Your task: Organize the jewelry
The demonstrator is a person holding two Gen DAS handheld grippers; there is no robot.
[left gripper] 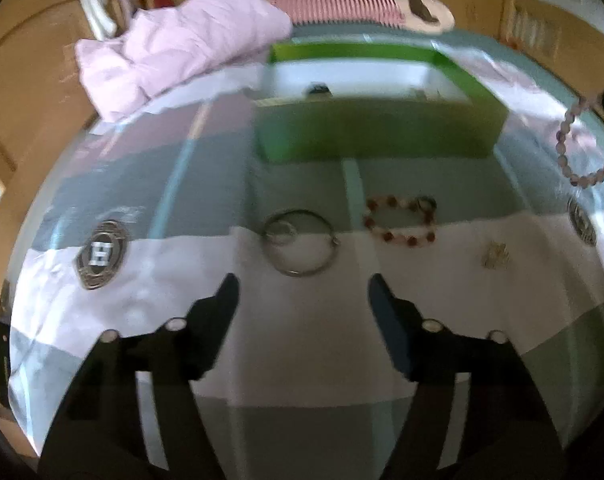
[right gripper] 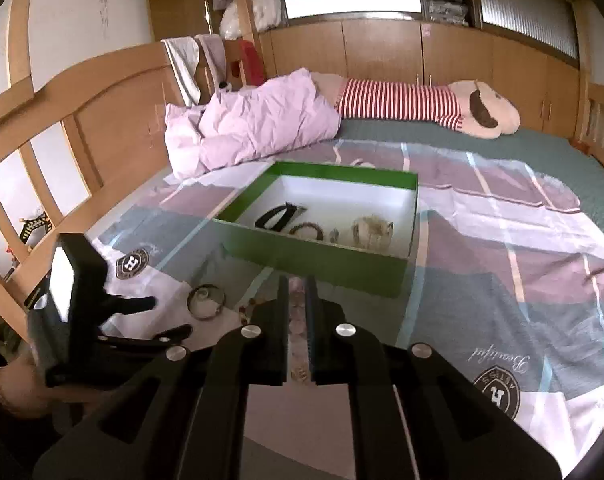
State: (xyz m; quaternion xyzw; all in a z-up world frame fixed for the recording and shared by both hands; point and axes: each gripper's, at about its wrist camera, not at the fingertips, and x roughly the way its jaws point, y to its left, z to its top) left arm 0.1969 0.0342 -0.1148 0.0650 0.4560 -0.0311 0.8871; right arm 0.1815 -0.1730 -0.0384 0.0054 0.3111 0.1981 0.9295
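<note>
My left gripper [left gripper: 303, 284] is open and empty, just short of a silver bangle [left gripper: 300, 242] lying on the bedsheet. A red and white bead bracelet [left gripper: 399, 218] and a small gold piece [left gripper: 495, 256] lie to its right. My right gripper [right gripper: 298, 292] is shut on a pale purple bead bracelet [right gripper: 297, 312], which hangs in the air at the right edge of the left wrist view [left gripper: 581, 144]. The green box [right gripper: 321, 256] with a white inside stands ahead and holds a black item [right gripper: 278, 216] and several other pieces.
A patchwork sheet [right gripper: 501, 248] covers the bed. A pink quilt [right gripper: 254, 120] and a long striped plush toy [right gripper: 421, 104] lie at the back. A wooden headboard [right gripper: 82, 112] stands on the left. The left gripper shows in the right wrist view [right gripper: 114, 304].
</note>
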